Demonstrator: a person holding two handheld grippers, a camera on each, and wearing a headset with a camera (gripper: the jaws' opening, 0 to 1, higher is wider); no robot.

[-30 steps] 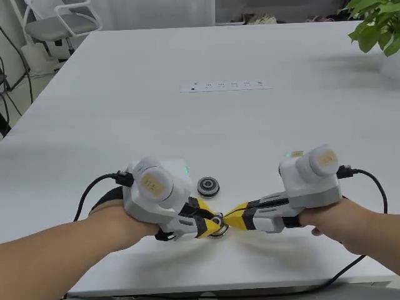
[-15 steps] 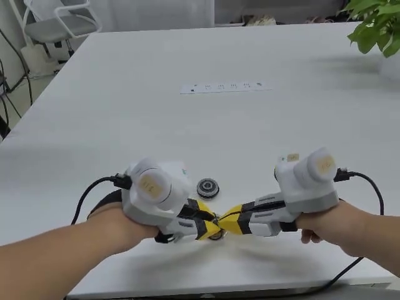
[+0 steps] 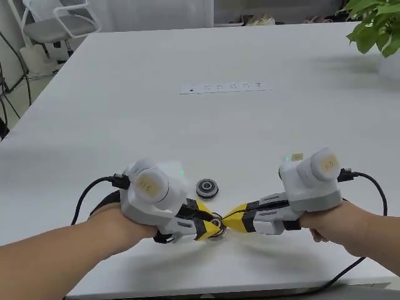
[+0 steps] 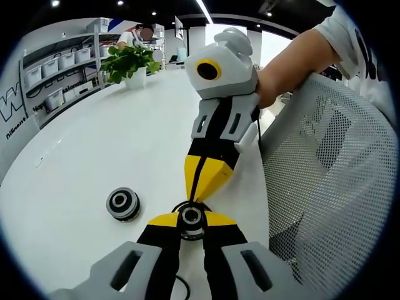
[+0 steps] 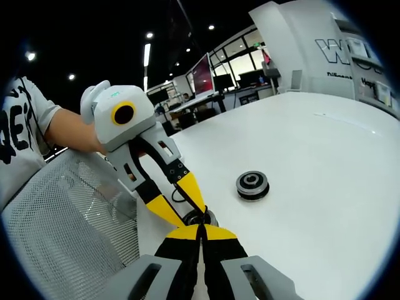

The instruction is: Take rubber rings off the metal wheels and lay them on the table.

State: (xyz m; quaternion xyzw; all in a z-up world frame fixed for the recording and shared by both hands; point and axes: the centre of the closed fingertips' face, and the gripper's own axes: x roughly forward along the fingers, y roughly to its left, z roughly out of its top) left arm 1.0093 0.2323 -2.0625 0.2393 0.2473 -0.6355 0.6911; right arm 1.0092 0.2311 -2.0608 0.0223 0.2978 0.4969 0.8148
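Observation:
In the head view my left gripper [image 3: 209,227] and right gripper [image 3: 226,221] meet tip to tip just above the white table [image 3: 206,131] near its front edge. My left gripper [image 4: 191,220] is shut on a small metal wheel [image 4: 191,216] that carries a black rubber ring. The right gripper [image 4: 200,187] comes in from above with its yellow tips closed on the ring's edge. In the right gripper view my right gripper [image 5: 201,230] is shut against that wheel [image 5: 205,217]. A second ringed wheel [image 3: 207,187] [image 4: 122,203] [image 5: 252,185] lies flat on the table just behind.
A white power strip [image 3: 225,87] lies mid-table. A potted plant [image 3: 375,28] stands at the far right corner and a chair [image 3: 59,25] beyond the far left. A mesh chair back [image 4: 325,187] is close behind the grippers. Cables trail off both grippers.
The right gripper edged in toward the left one, then drew back slightly to the right. The wheel stays in the left jaws, and the second wheel has not moved.

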